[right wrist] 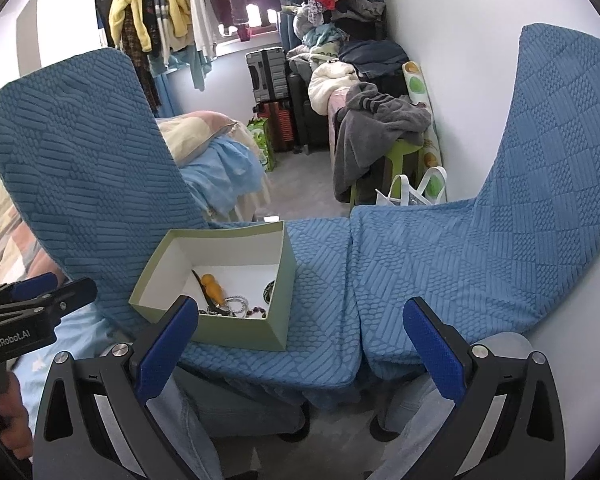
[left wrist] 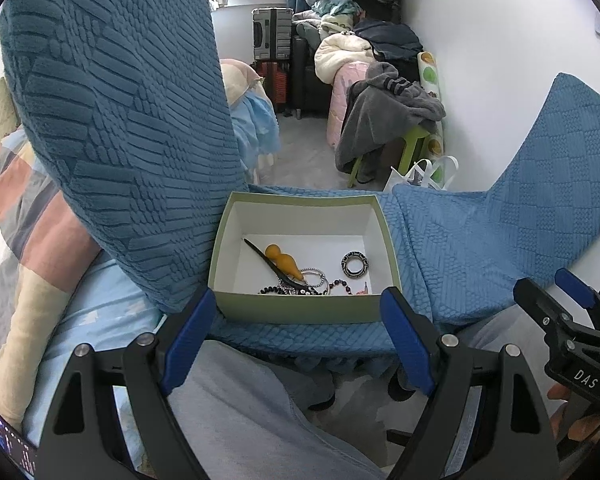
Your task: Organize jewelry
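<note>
Jewelry lies in an open green box on the blue-covered seat, a chair back rising just left. Both the left gripper and right gripper hang spread wide and empty, nothing blocking the box.

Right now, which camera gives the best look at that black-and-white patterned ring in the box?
The left wrist view: the patterned ring lies fully exposed on the white floor of the green box. In the right wrist view only a sliver shows, cut off by the box's near wall.
</note>
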Available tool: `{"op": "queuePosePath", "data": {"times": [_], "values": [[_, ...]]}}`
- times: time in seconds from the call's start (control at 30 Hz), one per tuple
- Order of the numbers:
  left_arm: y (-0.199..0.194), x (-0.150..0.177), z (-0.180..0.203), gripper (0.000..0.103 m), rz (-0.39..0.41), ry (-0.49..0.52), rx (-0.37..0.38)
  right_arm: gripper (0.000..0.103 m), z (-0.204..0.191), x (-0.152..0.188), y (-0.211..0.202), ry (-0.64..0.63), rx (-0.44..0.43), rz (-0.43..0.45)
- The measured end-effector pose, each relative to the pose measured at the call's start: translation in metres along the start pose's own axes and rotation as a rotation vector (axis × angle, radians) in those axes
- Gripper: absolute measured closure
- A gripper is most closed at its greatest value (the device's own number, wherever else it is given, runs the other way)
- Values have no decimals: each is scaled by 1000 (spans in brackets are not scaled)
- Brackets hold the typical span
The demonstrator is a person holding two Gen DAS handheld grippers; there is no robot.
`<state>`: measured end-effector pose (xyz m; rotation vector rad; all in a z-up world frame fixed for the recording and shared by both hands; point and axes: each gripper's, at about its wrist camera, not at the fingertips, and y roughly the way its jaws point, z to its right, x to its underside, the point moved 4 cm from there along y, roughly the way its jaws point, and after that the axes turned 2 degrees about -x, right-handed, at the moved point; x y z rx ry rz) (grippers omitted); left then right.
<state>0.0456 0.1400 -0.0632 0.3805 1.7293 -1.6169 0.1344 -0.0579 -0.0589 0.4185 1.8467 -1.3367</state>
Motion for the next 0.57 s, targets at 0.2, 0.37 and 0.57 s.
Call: {"op": "queuePosePath", "data": {"times": [0.2, 0.37, 0.57], "values": [[-1, 2, 2, 19, -2, 3, 7, 0, 3, 1, -2, 2, 1, 3], [-2, 2, 3, 19, -2, 5, 10, 0, 5, 3, -4, -3, 8, 6], [-6, 3, 4, 19, 2, 6, 10, 0, 5, 4, -5, -10, 9, 7]]}}
